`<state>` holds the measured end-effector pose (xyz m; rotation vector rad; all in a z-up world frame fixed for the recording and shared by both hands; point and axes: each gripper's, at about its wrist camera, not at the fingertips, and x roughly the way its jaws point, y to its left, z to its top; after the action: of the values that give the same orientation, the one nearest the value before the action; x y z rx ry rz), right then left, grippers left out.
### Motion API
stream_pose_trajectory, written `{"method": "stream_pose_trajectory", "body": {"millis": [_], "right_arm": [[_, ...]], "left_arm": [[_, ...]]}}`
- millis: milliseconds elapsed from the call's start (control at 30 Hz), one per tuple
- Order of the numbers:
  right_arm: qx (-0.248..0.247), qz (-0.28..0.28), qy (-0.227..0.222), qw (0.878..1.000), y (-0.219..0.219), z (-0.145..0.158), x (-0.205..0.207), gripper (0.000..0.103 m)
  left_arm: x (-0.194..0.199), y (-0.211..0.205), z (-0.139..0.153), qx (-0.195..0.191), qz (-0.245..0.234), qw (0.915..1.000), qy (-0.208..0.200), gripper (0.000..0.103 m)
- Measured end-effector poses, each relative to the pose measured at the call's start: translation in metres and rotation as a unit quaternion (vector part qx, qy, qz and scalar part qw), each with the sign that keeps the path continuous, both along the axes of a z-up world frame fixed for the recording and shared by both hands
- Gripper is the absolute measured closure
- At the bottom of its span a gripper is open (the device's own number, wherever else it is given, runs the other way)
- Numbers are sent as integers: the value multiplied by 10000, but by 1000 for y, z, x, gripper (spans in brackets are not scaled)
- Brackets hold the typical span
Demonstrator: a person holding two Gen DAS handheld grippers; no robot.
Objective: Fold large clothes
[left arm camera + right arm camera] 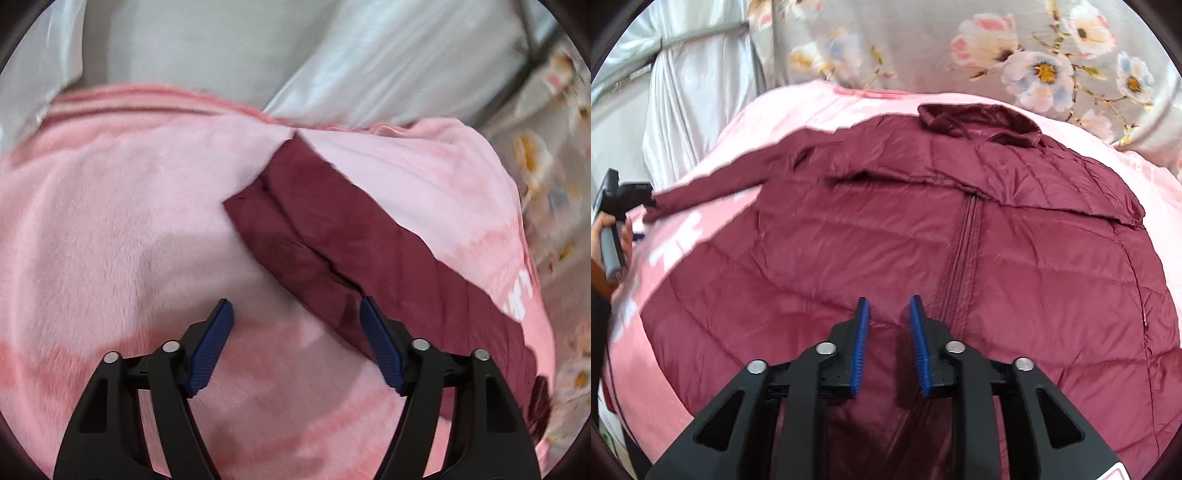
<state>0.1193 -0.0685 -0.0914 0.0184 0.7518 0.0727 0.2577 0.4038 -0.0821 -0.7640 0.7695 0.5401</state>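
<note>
1. Over the pink blanket (110, 221), the left gripper (295, 314) is seen wide open and empty, with a sleeve (332, 236) lying just ahead.
2. Above the spread jacket (997, 277), the right gripper (888, 314) is seen slightly open and empty. Laying flat looks done; next, the sleeve should be pinched and folded inward.

Heads up, your left wrist view is smeared with motion blur: the white lettering (521, 295) on the pink blanket (110, 229) is unreadable, and the floral fabric (554, 192) at the right edge is just streaks. Only one sleeve (332, 236) of the maroon jacket (997, 266) shows there. In your right wrist view the jacket's hem runs off the bottom behind the right gripper (889, 334), and your left hand (613, 236) is cut off at the left edge.
</note>
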Motion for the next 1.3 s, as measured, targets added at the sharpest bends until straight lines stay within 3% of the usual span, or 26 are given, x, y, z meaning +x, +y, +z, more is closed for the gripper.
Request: {"method": "stream_pose_trajectory", "body": {"millis": [67, 133, 233, 300, 367, 467, 533, 567, 667, 700, 767, 867, 900, 933, 1000, 1067, 1133, 1167, 1200, 1267, 1300], "right_arm": [[11, -44, 0, 10000, 0, 1, 0, 75], [15, -109, 30, 9999, 0, -1, 0, 75], [21, -211, -28, 9998, 0, 1, -3, 75], [24, -276, -92, 9996, -2, 3, -7, 75], [60, -294, -121, 9995, -4, 5, -12, 75], [10, -323, -113, 9994, -10, 6, -18, 74], [-129, -425, -92, 9990, -19, 9, -23, 74], [-163, -492, -87, 9986, -26, 10, -25, 73], [-224, -785, -79, 9966, -49, 16, -34, 71], [-230, -914, -87, 9955, -59, 18, -38, 69], [-215, -1102, -121, 9936, -73, 21, -43, 67], [-243, -1370, -169, 9901, -96, 25, -51, 62], [-256, -1459, -165, 9888, -103, 25, -53, 59], [-260, -1529, -153, 9878, -109, 25, -56, 57], [-258, -1634, -144, 9861, -121, 25, -60, 52], [-269, -1679, -194, 9853, -129, 26, -63, 52], [-286, -1693, -232, 9849, -137, 27, -61, 51], [-286, -1689, -272, 9848, -141, 29, -58, 51], [-279, -1677, -309, 9850, -142, 31, -55, 51], [-238, -1619, -395, 9857, -147, 36, -46, 51], [-174, -1604, -466, 9858, -152, 40, -37, 51]], "left_arm": [[1, 5, 0, 79, -7, 9999, -98, 51], [8, 4, 0, 53, -330, 9993, -139, 95], [19, -2, 4, -28, -592, 9980, -219, 101], [28, -15, 20, 208, -736, 9965, -345, 102], [32, -31, 42, 436, -924, 9930, -600, 103], [35, -78, 93, 804, -1421, 9805, -1093, 103], [37, -125, 129, 1053, -1909, 9654, -1433, 103], [35, -163, 153, 1197, -2284, 9517, -1669, 103], [29, -247, 189, 1303, -3060, 9206, -2047, 103], [26, -286, 198, 1240, -3463, 9047, -2150, 103], [22, -359, 203, 901, -4180, 8769, -2196, 102], [24, -447, 182, 557, -4930, 8464, -1937, 97], [23, -478, 165, 463, -5137, 8392, -1725, 81], [20, -501, 150, 435, -5312, 8328, -1494, 58], [10, -526, 122, 299, -5537, 8228, -1244, 44], [1, -525, 113, 189, -5585, 8195, -1272, 41], [-1, -503, 107, 25, -5426, 8291, -1349, 34], [-2, -489, 106, -26, -5284, 8375, -1392, 34], [4, -464, 106, -76, -5017, 8533, -1415, 34], [19, -435, 105, -176, -4627, 8753, -1392, 34], [30, -408, 102, -313, -4307, 8918, -1346, 34]]}}
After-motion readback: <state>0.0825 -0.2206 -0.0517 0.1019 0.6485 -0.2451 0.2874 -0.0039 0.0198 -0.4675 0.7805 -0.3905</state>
